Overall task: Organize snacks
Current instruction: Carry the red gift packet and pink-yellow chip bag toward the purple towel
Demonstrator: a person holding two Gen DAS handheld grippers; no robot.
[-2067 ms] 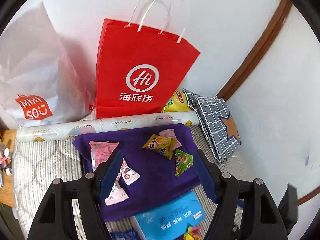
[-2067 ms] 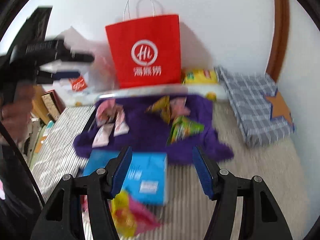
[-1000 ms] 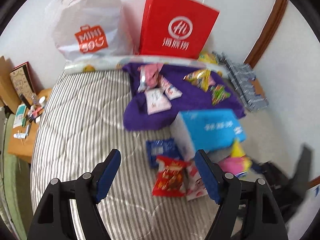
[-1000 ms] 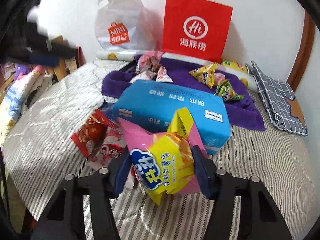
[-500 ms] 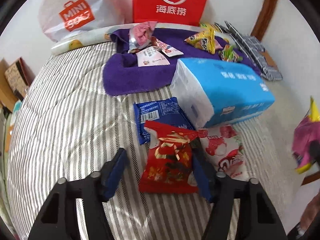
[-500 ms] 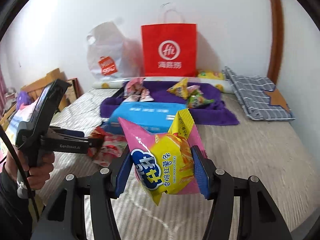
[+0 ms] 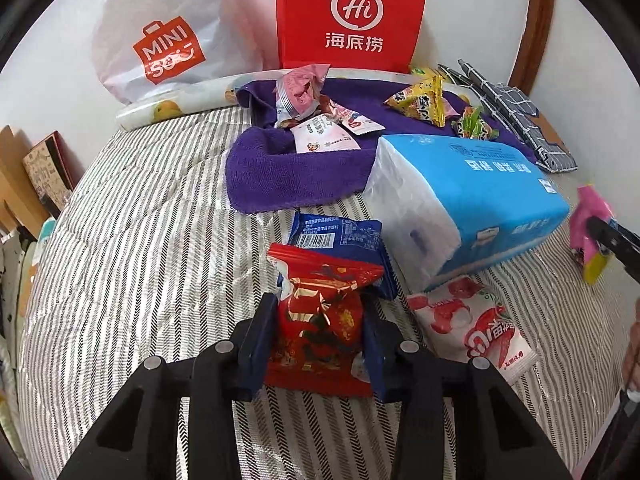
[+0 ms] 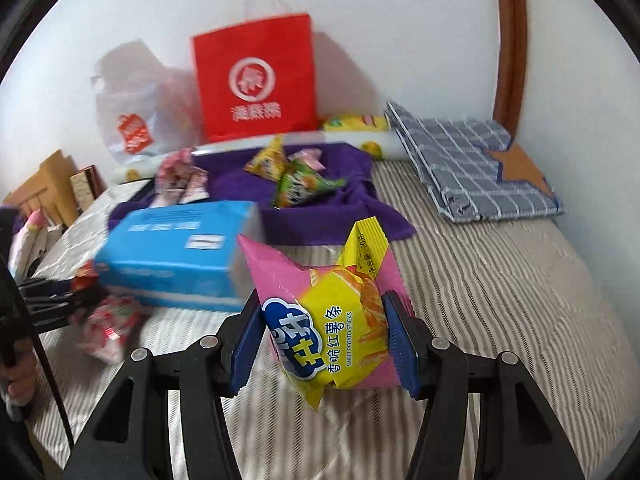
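My left gripper (image 7: 320, 332) is shut on a red snack packet (image 7: 320, 320) that lies on the striped bed, partly over a dark blue packet (image 7: 340, 236). My right gripper (image 8: 326, 332) is shut on a pink and yellow sweet potato sticks bag (image 8: 332, 312) and holds it above the bed; the bag also shows at the right edge of the left wrist view (image 7: 592, 232). A white and red packet (image 7: 476, 320) lies to the right of the red one. Several small snacks lie on the purple towel (image 7: 280, 176), also in the right wrist view (image 8: 360, 184).
A blue tissue pack (image 7: 472, 196) lies mid-bed. A red paper bag (image 7: 352, 16) and a white Miniso bag (image 7: 164, 36) stand against the wall behind a rolled sheet (image 7: 160, 110). A folded checked cloth (image 8: 480, 160) lies far right. Books and boxes (image 7: 36, 176) stand left of the bed.
My left gripper has closed in on the red packet and shut on it. My right gripper has swung with the pink and yellow bag, lower over the bed.
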